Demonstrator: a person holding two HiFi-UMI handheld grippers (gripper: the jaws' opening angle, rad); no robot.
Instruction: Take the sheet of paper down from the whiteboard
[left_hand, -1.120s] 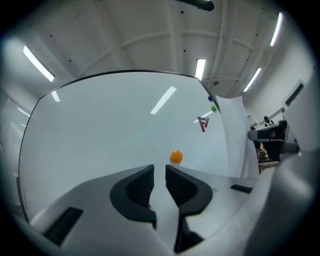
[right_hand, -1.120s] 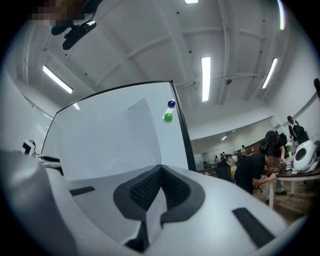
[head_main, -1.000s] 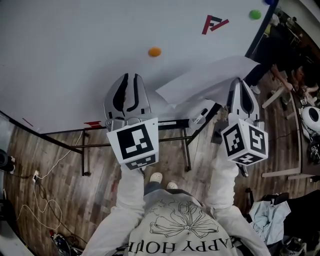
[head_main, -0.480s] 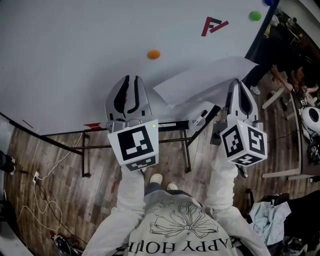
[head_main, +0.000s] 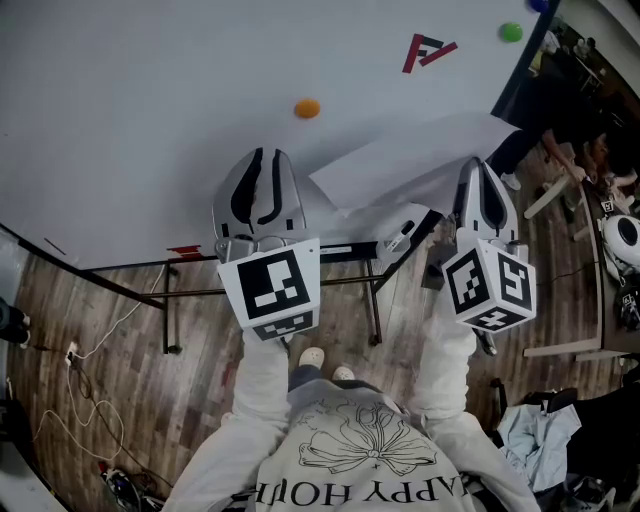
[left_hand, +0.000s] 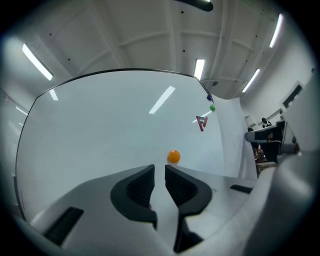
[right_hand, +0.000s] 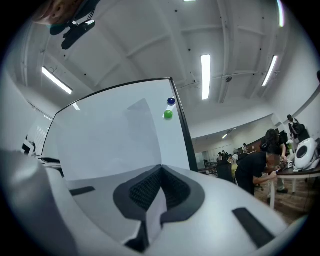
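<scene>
Right gripper clenched on the sheet of paper in front of the whiteboard

The right gripper (head_main: 483, 165) has its jaws closed on the near edge of the sheet of paper (head_main: 410, 160), which spreads left from it across the lower right part of the whiteboard (head_main: 150, 120). The left gripper (head_main: 258, 155) is released, its jaws a little apart with nothing between them, aimed at the board just near of an orange magnet (head_main: 307, 108). A green magnet (head_main: 511, 31) sits far right
</scene>
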